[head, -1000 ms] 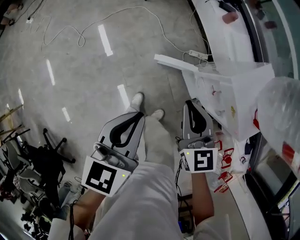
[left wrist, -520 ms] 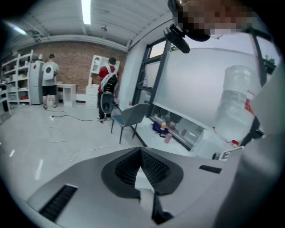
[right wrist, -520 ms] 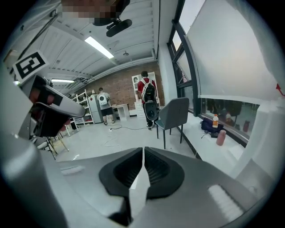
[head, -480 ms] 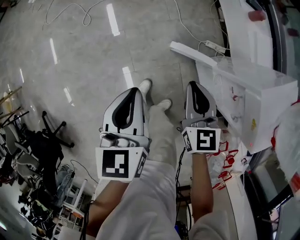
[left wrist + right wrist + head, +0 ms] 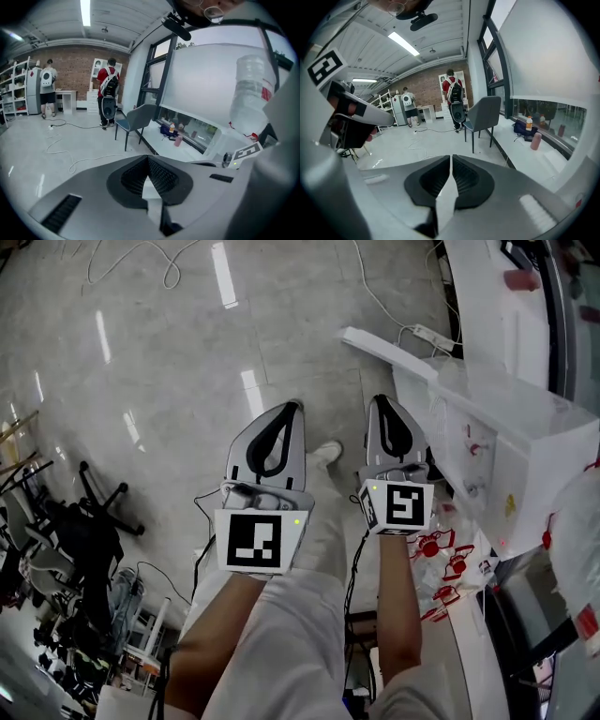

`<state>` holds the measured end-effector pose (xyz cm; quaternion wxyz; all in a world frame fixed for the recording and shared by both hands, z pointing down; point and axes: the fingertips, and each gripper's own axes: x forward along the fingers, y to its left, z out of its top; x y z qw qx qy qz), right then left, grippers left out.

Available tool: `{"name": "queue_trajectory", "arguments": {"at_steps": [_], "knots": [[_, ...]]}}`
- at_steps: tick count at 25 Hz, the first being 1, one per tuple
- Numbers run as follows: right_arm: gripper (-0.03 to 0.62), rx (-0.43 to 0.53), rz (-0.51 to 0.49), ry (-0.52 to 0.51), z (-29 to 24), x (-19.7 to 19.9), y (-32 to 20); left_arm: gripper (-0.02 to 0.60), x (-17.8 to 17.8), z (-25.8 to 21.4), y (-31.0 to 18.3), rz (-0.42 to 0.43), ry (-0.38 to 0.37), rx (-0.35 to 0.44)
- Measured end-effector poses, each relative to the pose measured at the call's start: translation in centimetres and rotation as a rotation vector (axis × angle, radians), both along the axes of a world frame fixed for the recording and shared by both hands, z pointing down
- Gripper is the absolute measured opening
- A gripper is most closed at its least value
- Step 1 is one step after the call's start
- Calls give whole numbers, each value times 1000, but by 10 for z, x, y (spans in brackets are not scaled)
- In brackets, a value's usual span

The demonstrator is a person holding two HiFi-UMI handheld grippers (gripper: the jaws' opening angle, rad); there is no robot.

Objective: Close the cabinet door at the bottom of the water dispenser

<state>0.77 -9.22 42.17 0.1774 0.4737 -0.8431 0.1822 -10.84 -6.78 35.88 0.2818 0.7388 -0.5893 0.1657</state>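
Note:
In the head view the white water dispenser (image 5: 511,442) stands at the right, seen from above. Its white cabinet door (image 5: 389,351) sticks out to the left over the floor, open. My left gripper (image 5: 292,407) and right gripper (image 5: 382,399) are held side by side above my legs, both pointing at the floor short of the door and touching nothing. Each has its jaws shut and empty, as the left gripper view (image 5: 148,159) and the right gripper view (image 5: 451,157) show. The dispenser's clear water bottle (image 5: 251,89) rises at the right of the left gripper view.
White cables (image 5: 169,268) and a power strip (image 5: 431,334) lie on the grey floor. A black office chair (image 5: 89,521) stands at the left. Red-tagged items (image 5: 441,554) sit below the dispenser. A grey chair (image 5: 485,115) and two people (image 5: 108,89) are farther off.
Both grippers have moved up the head view toward the open door. The left one has shifted right, closer to the right one. Both stayed shut.

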Motion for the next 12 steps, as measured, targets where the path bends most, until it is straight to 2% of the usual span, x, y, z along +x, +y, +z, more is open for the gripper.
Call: {"name": "queue_trajectory", "arguments": {"at_steps": [6, 12], "knots": [[26, -19, 1, 14, 36, 6, -11, 5, 9, 33, -13, 115, 52, -19], [58, -52, -26, 38, 79, 2, -16, 5, 5, 67, -16, 144, 56, -40]]}}
